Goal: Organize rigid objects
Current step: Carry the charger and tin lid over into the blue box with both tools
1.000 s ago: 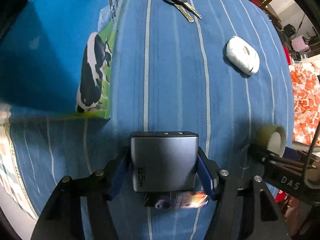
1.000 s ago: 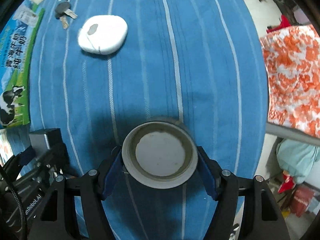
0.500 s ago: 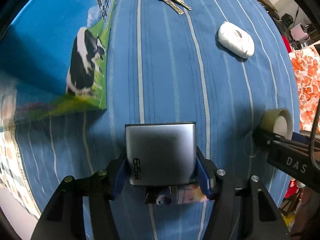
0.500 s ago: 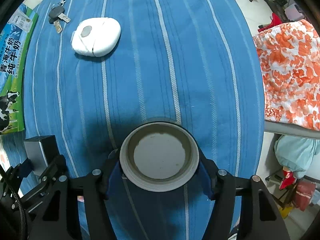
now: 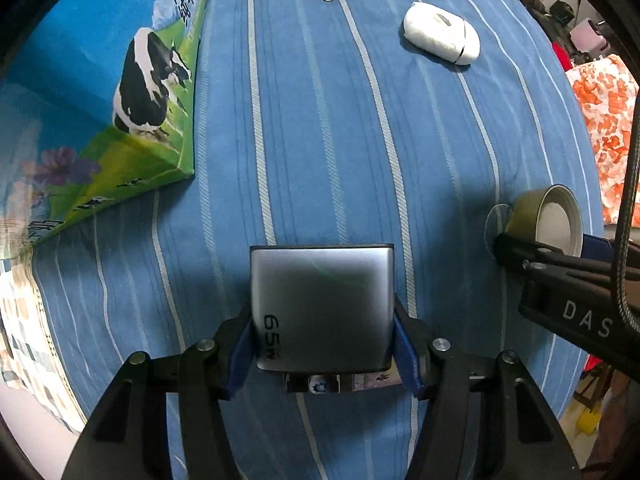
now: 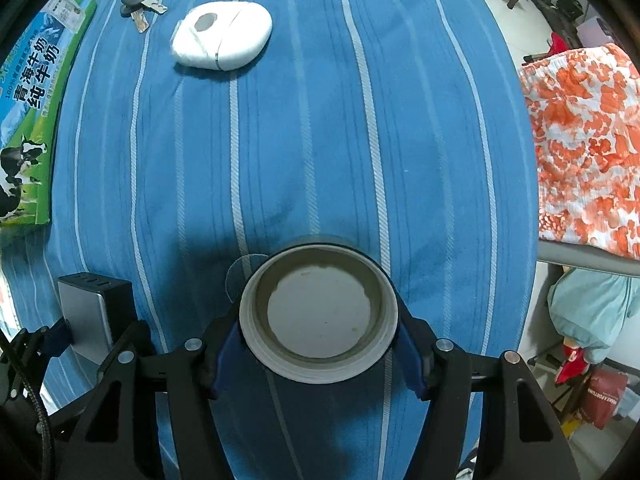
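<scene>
Over striped cloth (image 5: 320, 120), left hand-held gripper (image 5: 323, 344) clamps charger (image 5: 322, 308) upright, right hand-held gripper (image 6: 318, 344) tape roll (image 6: 320, 312), hole up.

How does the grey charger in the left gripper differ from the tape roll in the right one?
The charger is a flat-sided grey metallic block marked 65W; the tape roll is a round ring with a pale rim. The charger's straight sides meet the left gripper pads flat; the tape roll's curved wall bulges between the right gripper pads. Both are gripped over the blue striped cloth.

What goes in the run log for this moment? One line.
left claw: grips charger | right claw: grips tape | mouse, keys: on cloth
</scene>
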Demonstrator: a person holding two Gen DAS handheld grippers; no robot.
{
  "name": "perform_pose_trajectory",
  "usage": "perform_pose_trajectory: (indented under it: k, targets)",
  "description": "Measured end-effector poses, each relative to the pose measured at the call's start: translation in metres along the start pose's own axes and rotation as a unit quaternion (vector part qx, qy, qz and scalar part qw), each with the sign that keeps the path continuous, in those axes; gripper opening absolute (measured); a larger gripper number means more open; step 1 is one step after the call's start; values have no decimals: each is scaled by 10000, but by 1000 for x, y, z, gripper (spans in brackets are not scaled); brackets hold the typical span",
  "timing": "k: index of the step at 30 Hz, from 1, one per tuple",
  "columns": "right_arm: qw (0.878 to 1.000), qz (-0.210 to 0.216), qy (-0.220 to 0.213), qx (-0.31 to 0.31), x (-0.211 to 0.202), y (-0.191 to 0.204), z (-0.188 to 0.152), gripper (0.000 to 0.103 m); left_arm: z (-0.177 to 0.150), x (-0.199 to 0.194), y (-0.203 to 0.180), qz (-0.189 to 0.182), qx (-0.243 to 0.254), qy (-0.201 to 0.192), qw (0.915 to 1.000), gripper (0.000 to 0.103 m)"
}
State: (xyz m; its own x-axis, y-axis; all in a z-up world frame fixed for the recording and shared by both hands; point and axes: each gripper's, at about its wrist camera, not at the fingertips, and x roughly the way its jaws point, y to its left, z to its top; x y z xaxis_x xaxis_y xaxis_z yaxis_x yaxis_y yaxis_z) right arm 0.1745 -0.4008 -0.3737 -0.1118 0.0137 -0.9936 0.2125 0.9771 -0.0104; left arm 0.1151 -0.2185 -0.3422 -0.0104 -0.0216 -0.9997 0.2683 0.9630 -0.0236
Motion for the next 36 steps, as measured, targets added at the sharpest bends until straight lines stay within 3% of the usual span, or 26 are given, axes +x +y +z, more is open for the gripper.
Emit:
perform_pose_trajectory:
  k: [6, 20, 29, 36]
  targets:
    - [9998, 108, -166, 32, -17, -11, -7, 67, -2, -28, 5, -227, 21, -162, 9996, 56]
    - [9961, 273, -836, 60, -103, -12, -31, 67, -2, -111, 23, -768, 145, -1020, 9917, 56]
    - [9895, 694, -1268, -12, -165, 31, -44, 67, 5, -187, 76, -1291, -161, -1777, 9754, 56]
    - [9784, 1139, -1646, -521, -206, 128, -40, 67, 23, -228, 173, -901, -642, -2332, 9661, 56]
